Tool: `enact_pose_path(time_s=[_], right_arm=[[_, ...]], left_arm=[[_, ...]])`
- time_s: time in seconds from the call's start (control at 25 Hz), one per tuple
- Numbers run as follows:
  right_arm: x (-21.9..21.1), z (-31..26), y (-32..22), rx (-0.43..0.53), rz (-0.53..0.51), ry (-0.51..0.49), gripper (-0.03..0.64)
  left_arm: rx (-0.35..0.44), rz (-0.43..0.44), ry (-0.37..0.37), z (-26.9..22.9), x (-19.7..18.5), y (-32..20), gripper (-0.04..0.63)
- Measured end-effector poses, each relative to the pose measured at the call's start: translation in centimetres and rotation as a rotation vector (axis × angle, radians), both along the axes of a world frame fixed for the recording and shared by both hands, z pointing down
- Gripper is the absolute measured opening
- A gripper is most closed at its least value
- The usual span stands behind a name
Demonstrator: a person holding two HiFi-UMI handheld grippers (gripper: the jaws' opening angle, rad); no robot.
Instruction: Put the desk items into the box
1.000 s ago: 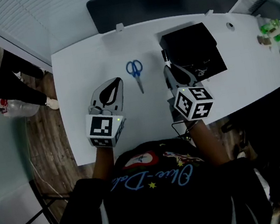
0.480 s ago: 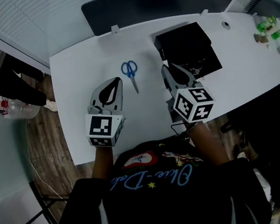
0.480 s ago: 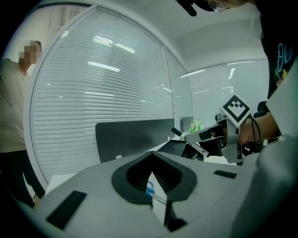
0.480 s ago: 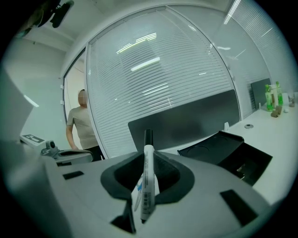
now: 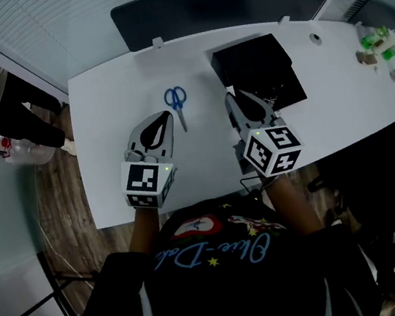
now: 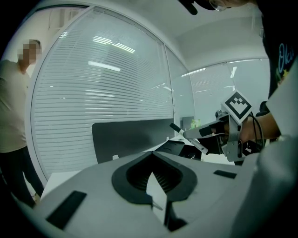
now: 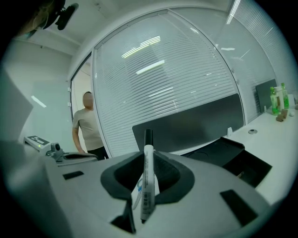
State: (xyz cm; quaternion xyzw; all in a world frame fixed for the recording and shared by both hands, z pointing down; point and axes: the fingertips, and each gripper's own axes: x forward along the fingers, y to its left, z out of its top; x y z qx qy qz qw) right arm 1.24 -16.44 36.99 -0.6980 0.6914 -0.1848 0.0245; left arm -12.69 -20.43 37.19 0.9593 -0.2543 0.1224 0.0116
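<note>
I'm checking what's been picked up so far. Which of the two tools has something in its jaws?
The right tool: a white marker with a black cap is clamped between its jaws. The left tool has nothing between its jaws.

Across the desk, both grippers are drifting toward 3 o'clock. The right gripper point(image 5: 233, 100), carrying the marker point(image 7: 147, 181), is now overlapping the near left corner of the black box point(image 5: 254, 70), where a second ago its tips were only level with that edge. The left gripper point(image 5: 164, 115) is closing on the blue scissors point(image 5: 175, 105), which are swinging from its 2 o'clock to about 1 o'clock, just beside its tips. The bystander point(image 5: 22, 107) is sliding toward the view's 10 o'clock edge.
</note>
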Motion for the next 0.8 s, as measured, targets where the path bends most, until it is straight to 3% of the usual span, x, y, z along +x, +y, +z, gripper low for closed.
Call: enact_pose_path(time_s=[0.12, 0.4, 0.8], right_arm=[[0.2, -0.5, 0.4, 0.011, -0.021, -0.004, 0.072], [0.8, -1.0, 1.4, 0.025, -0.049, -0.019, 0.072], [2.7, -1.6, 3.9, 0.041, -0.039, -0.033, 0.074]], left_arm=[[0.028, 0.0, -0.028, -0.7, 0.4, 0.6, 0.008], [0.03, -0.029, 0.007, -0.8, 1.1, 1.9, 0.008], [0.032, -0.032, -0.004, -1.2, 2.7, 4.2, 0.008]])
